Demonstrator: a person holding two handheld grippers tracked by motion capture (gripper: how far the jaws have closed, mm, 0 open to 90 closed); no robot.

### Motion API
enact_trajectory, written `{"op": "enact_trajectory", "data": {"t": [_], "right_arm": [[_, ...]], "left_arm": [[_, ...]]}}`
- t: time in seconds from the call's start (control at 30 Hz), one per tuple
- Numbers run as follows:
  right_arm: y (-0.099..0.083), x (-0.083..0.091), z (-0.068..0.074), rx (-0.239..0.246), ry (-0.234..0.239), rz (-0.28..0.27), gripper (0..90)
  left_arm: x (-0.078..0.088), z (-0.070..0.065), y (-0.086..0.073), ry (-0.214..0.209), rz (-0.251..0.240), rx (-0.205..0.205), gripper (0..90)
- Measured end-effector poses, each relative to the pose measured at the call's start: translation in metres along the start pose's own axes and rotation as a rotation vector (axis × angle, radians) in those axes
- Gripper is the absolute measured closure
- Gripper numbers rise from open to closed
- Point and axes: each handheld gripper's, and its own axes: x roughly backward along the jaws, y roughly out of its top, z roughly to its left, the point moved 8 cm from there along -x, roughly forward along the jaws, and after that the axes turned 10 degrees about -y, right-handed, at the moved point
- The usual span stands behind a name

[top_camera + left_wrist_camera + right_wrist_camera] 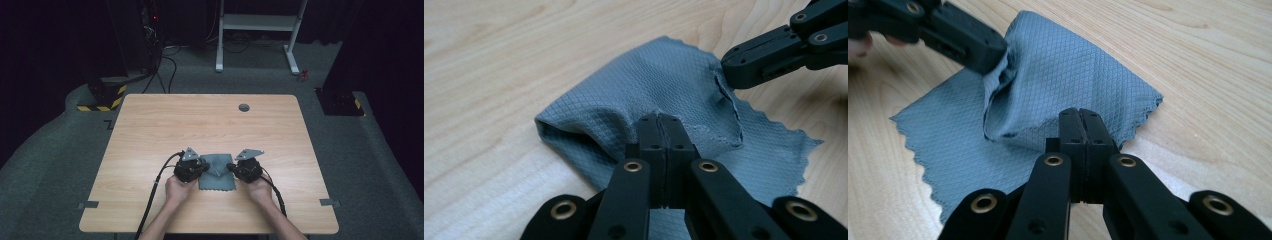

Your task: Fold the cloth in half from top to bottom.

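Both tongs are fully closed, each pinching a fold of the grey cloth. The left tongs (659,120) grip its left side, the right tongs (1081,116) its right, facing each other across it. Between them the cloth (216,172) rises in a loose hump, its near part still flat on the bench (210,120), close to the person's edge. Neither hand is nearer; the fold line runs from one grip to the other, so I judge the next move carries both edges together.

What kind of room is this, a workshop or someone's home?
Probably a lab or recording studio, not a home: a lone wooden table on grey carpet, dark surroundings, hazard-striped stand bases, and loose cables beside a white frame.
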Motion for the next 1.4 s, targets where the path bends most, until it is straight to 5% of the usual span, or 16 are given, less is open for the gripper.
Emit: {"op": "enact_trajectory", "data": {"t": [0.13, 0.8, 1.1, 1.3, 1.4], "right_arm": [[-0.001, 0.003, 0.004, 0.016, -0.005, 0.005, 90.0], [-0.020, 0.018, 0.017, -0.010, 0.003, -0.034, 90.0], [-0.024, 0.021, 0.026, 0.011, 0.017, -0.038, 90.0], [-0.032, 0.020, 0.029, 0.039, 0.001, -0.029, 90.0], [-0.033, 0.024, 0.031, 0.052, 0.000, -0.036, 90.0]], "left_arm": [[0.004, -0.005, 0.001, 0.013, 0.011, -0.042, 89.6], [0.011, -0.024, -0.021, -0.021, 0.010, -0.054, 89.5], [0.019, -0.018, -0.022, 0.006, -0.006, -0.078, 89.5], [0.019, -0.024, -0.035, 0.013, 0.026, -0.116, 89.4], [0.021, -0.026, -0.035, -0.002, -0.002, -0.089, 89.3]]}}
